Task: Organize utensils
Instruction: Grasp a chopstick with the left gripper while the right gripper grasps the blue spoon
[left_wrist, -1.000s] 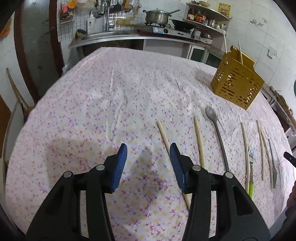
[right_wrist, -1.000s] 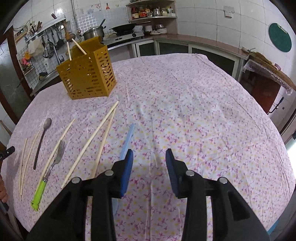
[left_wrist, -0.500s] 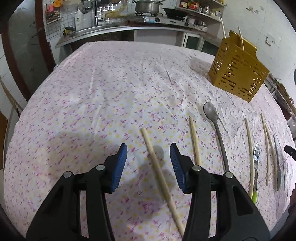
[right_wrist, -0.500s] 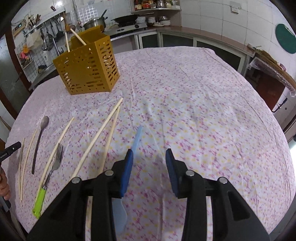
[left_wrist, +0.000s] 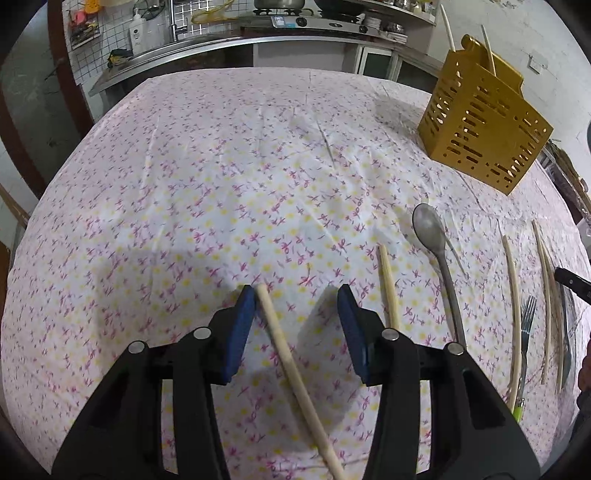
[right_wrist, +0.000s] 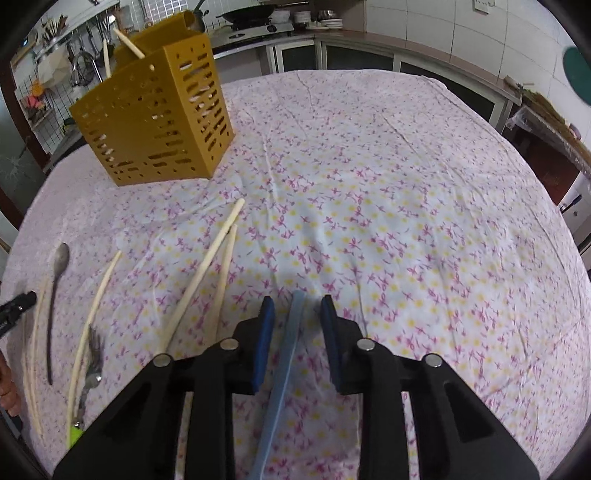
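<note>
My left gripper (left_wrist: 295, 293) hovers low over the flowered tablecloth (left_wrist: 229, 184). A wooden chopstick (left_wrist: 291, 365) lies between its blue pads, close to the left one; the jaws are closing and do not touch it. My right gripper (right_wrist: 297, 304) straddles a pale blue plastic utensil (right_wrist: 286, 358) that lies on the cloth. Its jaws are closing too, with a small gap on each side. The yellow slotted holder (left_wrist: 484, 122) (right_wrist: 155, 118) stands upright farther back with two chopsticks in it.
Between the grippers lie a second chopstick (left_wrist: 388, 288), a metal spoon (left_wrist: 432, 236), a green-handled fork (left_wrist: 526, 321) and several long chopsticks (right_wrist: 207, 269). A hand (right_wrist: 7, 391) shows at the left edge. Kitchen counters run behind the table.
Both grippers moved forward and lower over the table. The chopstick came in between the left jaws, the blue utensil between the right jaws. The right jaws have narrowed.
</note>
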